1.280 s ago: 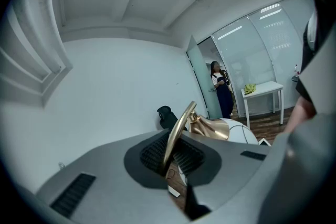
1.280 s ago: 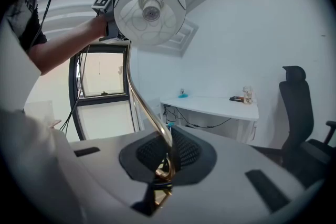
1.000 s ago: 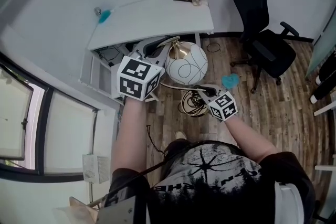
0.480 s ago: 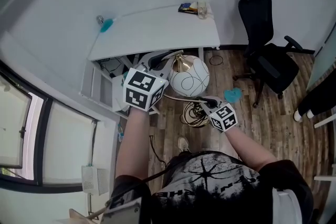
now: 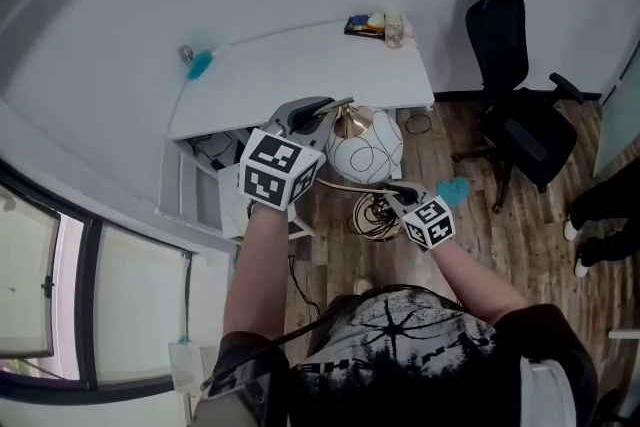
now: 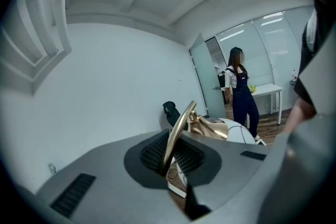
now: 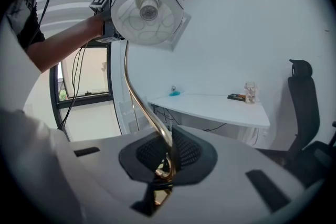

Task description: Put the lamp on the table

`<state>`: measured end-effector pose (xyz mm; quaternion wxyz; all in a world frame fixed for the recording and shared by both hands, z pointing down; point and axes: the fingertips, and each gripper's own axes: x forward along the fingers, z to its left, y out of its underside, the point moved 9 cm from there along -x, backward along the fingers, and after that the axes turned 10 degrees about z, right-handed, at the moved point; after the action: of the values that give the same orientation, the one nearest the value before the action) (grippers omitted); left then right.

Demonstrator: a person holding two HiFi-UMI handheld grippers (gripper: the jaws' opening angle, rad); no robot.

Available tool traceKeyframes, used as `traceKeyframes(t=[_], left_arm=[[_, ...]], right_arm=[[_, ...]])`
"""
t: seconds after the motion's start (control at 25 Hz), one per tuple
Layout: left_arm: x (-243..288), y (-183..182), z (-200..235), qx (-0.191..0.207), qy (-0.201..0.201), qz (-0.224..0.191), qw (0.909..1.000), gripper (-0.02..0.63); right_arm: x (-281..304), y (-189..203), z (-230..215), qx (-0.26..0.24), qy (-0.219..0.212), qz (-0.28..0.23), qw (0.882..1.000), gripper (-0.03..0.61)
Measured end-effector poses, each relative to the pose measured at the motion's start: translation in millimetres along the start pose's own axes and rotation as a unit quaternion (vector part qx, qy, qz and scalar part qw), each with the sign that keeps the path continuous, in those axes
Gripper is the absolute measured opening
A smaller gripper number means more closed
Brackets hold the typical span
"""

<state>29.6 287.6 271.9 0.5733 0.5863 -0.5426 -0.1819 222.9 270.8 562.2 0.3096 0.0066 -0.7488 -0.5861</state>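
Observation:
The lamp has a white globe shade (image 5: 368, 145) with thin black lines, a gold fitting (image 5: 348, 121) and a curved gold stem (image 7: 137, 93). It hangs in the air just in front of the white table (image 5: 300, 65), at about its front edge. My left gripper (image 5: 310, 111) is shut on the gold stem (image 6: 177, 131) close to the shade (image 6: 233, 132). Lower down and to the right, my right gripper (image 5: 395, 187) is shut on the stem's lower end. In the right gripper view the globe (image 7: 148, 10) stands high above the right gripper (image 7: 165, 162).
A dark cable coil (image 5: 375, 215) lies on the wood floor under the lamp. On the table are a teal item (image 5: 200, 65) and small objects (image 5: 378, 25). A black office chair (image 5: 520, 105) stands at the right, a teal object (image 5: 456, 190) lies on the floor, and a person (image 6: 239, 93) stands far off.
The head view has drawn back and shifted, so the lamp and table look smaller. Both grippers keep their hold on the lamp's stem. Someone's legs now show at the right edge.

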Motion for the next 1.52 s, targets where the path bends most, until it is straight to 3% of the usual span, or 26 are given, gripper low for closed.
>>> traceKeyframes(t=[0.56,1.08,1.52], left_arm=[[15.3,25.8,101.7,0.021,0.033,-0.013,0.9992,0.023],[24.8,43.2,132.9,0.015,0.053,-0.013,0.9984,0.023],[65.3,44.4,169.7,0.002,0.044,0.002,0.9990,0.023]], right_arm=[[93.0,-44.2,4.7,0.019,0.039,-0.012,0.999,0.021],[120.6,-51.0,5.1,0.027,0.049,0.000,0.998,0.021],[158.6,-67.1,-35.5,0.028,0.029,0.006,0.999,0.023]])
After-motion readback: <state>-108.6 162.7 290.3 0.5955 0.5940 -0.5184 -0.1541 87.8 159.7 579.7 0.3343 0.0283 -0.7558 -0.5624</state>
